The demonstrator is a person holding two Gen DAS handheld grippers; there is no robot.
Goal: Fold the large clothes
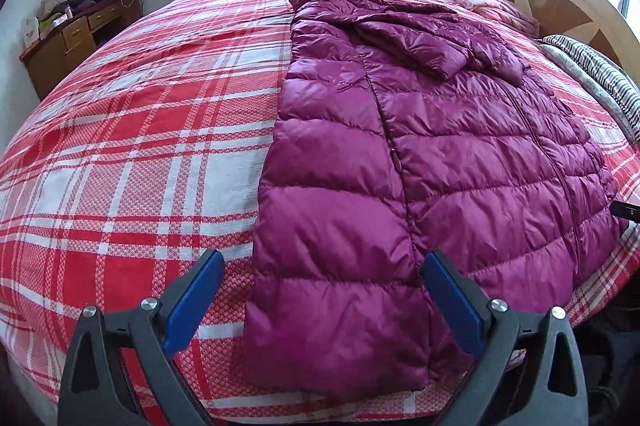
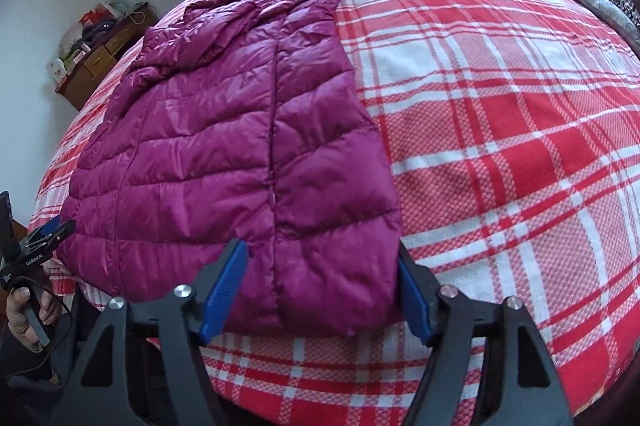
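Purple puffer jacket point(image 1: 420, 154) flat on plaid bed point(image 1: 140, 146), sides folded in; left hand-held gripper point(image 1: 322, 266) and right hand-held gripper point(image 2: 322, 258) both spread astride hem corners, unpinched; best to bite both corners evenly before lifting hem toward collar.

The puffer jacket point(image 1: 420, 154) in front of me is shiny quilted cloth, slick and faintly crinkled, catching window light along its stitched ridges. Under it the plaid bedspread point(image 1: 140, 130) is matt woven cloth with a coarse, nubbly weave. My left gripper point(image 1: 322, 288) shows matt black plastic arms, blue pads point(image 1: 192, 300) that look smooth from here, and bright polished metal pins. On my right gripper point(image 2: 322, 280) the blue pads point(image 2: 224, 290) are ribbed. The headboard point(image 1: 560, 10) at the bed's far corner looks like glossy varnished wood, though the edge distortion makes me unsure. The dresser point(image 1: 76, 38) is darker wood.
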